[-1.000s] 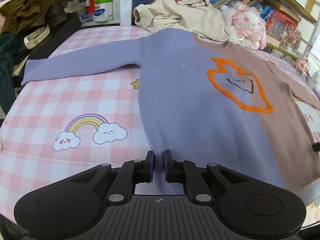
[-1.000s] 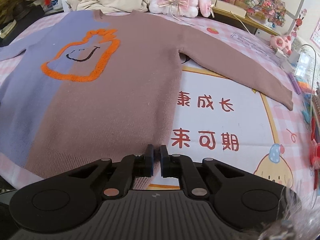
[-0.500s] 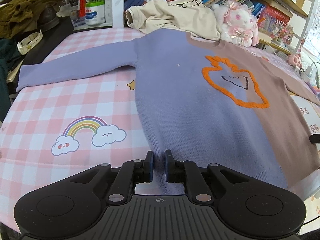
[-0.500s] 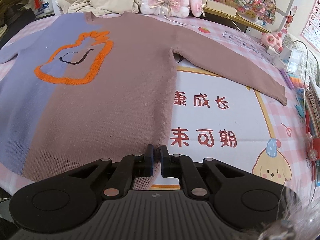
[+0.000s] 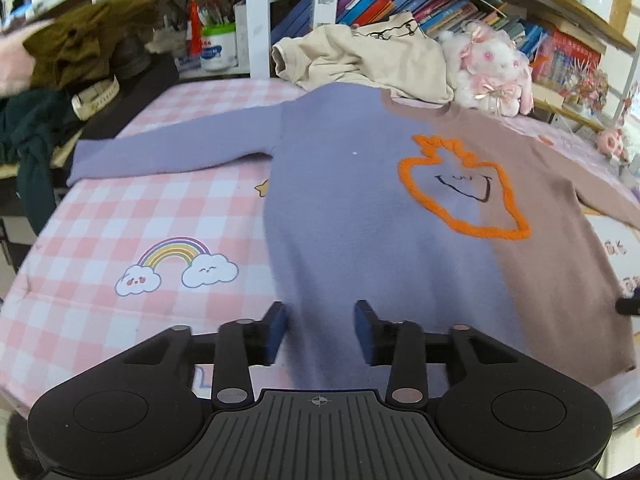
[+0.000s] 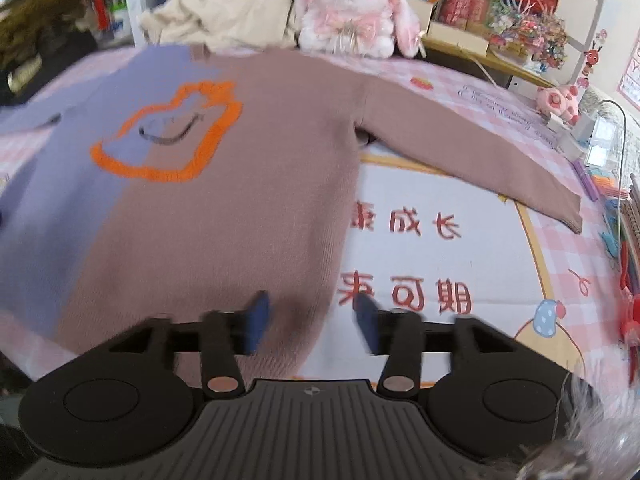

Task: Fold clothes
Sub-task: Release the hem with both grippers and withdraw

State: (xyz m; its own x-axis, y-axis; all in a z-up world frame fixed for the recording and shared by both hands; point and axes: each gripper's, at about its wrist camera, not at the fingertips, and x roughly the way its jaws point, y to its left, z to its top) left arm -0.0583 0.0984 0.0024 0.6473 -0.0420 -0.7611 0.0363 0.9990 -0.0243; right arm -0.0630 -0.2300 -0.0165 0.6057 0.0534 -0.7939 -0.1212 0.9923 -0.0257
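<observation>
sweater (image 5: 360,208) flat – hem between both | left gripper (image 5: 320,330) jaws opening | right gripper (image 6: 310,320) jaws opening

The sweater (image 5: 360,208) lies flat, front up, on the checked cloth (image 5: 132,216), both sleeves spread out to the sides. One half is lilac, the other brownish-pink (image 6: 256,208), with an orange-outlined smiling shape across the chest. Its hem lies at the near edge, the neck at the far side.

A sweater (image 5: 360,208) lies spread flat on the table (image 5: 120,208), sleeves out to both sides. Behind its collar sit a crumpled garment (image 5: 360,56) and, to the right, a plush rabbit (image 6: 352,12).
</observation>
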